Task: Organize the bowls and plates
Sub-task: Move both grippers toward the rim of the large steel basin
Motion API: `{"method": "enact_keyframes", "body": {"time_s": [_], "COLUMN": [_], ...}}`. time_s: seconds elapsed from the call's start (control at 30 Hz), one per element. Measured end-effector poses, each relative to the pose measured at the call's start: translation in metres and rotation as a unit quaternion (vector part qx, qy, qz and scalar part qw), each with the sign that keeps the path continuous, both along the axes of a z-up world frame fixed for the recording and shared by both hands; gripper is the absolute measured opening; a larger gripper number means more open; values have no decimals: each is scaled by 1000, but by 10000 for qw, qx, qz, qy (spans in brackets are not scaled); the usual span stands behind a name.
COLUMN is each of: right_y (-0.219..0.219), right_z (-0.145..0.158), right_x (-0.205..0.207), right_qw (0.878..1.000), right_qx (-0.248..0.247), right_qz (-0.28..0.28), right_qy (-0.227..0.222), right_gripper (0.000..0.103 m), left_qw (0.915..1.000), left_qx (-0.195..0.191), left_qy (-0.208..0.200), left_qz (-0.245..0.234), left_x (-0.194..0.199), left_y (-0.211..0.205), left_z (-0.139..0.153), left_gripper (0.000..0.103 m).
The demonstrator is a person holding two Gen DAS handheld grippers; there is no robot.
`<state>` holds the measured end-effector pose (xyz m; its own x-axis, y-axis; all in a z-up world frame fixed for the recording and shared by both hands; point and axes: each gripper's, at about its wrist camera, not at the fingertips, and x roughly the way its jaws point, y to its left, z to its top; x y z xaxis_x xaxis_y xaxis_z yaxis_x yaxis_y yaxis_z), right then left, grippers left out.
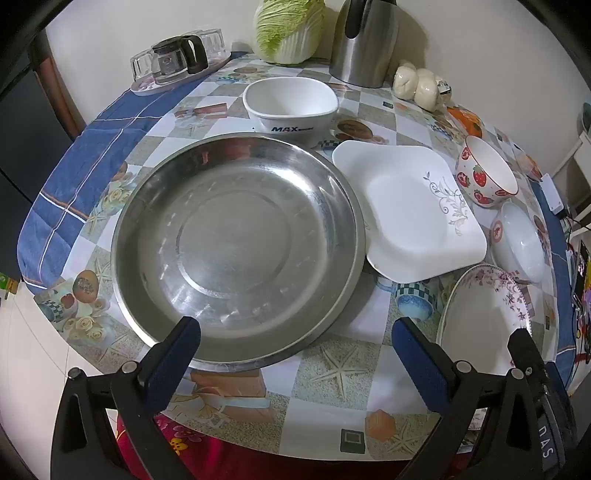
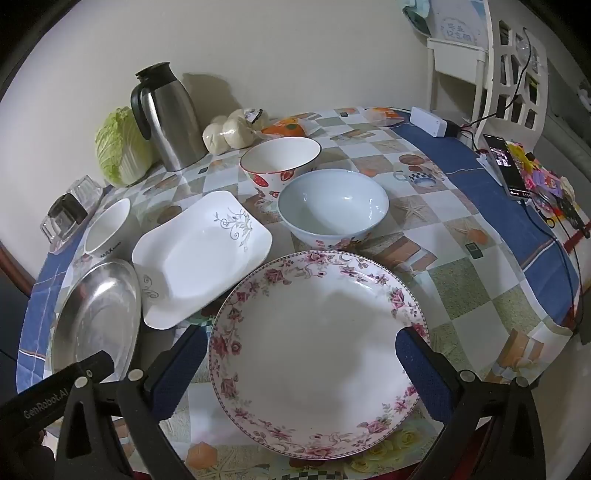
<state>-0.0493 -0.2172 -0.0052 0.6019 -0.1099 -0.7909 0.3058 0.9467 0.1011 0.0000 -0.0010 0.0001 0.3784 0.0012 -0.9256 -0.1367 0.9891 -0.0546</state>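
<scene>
A large steel plate (image 1: 236, 243) lies on the table below my left gripper (image 1: 295, 347), which is open and holds nothing. Right of it sits a square white dish (image 1: 413, 214), its corner resting on the steel rim. Behind stands a square white bowl (image 1: 291, 103) marked MAX. A strawberry bowl (image 1: 484, 173) and a pale round bowl (image 1: 521, 243) stand at the right. My right gripper (image 2: 301, 363) hovers open over a floral plate (image 2: 317, 350). The right wrist view also shows the steel plate (image 2: 96, 310), square dish (image 2: 199, 258), strawberry bowl (image 2: 280, 162) and pale bowl (image 2: 332, 206).
At the back stand a cabbage (image 1: 288, 29), a steel thermos jug (image 1: 365, 44), bagged buns (image 1: 417, 85) and a tray with a glass pot (image 1: 177, 59). A phone (image 2: 504, 162), cables and a white box (image 2: 428, 120) lie at the table's right edge.
</scene>
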Motion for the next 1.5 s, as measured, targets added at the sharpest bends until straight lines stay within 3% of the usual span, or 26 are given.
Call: {"method": "enact_keyframes", "body": {"time_s": [0.97, 1.1, 1.17, 1.2, 1.23, 1.37, 1.4, 1.5], "right_y": [15, 24, 28, 31, 34, 46, 50, 62], "right_z": [-3, -5, -5, -5, -5, -7, -7, -8], "right_x": [3, 6, 7, 8, 9, 14, 16, 21], "right_qw": [9998, 9995, 9994, 9993, 9991, 9987, 9985, 9974], "right_qx": [-133, -214, -245, -252, -256, -279, -258, -159], "right_qz": [125, 200, 242, 277, 311, 418, 473, 697], "right_qy": [52, 88, 92, 96, 99, 100, 97, 80], "right_gripper": [103, 103, 103, 103, 103, 103, 103, 103], "left_qw": [9999, 9998, 9982, 9983, 9995, 9987, 9983, 9973], "left_qx": [-38, -62, -182, -139, 45, -59, -292, -249], "left_qy": [-104, -121, -542, -520, -211, -375, -381, -495], "left_qz": [86, 143, 170, 202, 213, 328, 339, 481], "left_x": [2, 4, 4, 4, 5, 11, 13, 19], "left_y": [6, 15, 20, 25, 25, 43, 43, 59], "left_z": [0, 0, 2, 3, 1, 2, 0, 3], "left_gripper": [103, 103, 103, 103, 103, 103, 103, 103]}}
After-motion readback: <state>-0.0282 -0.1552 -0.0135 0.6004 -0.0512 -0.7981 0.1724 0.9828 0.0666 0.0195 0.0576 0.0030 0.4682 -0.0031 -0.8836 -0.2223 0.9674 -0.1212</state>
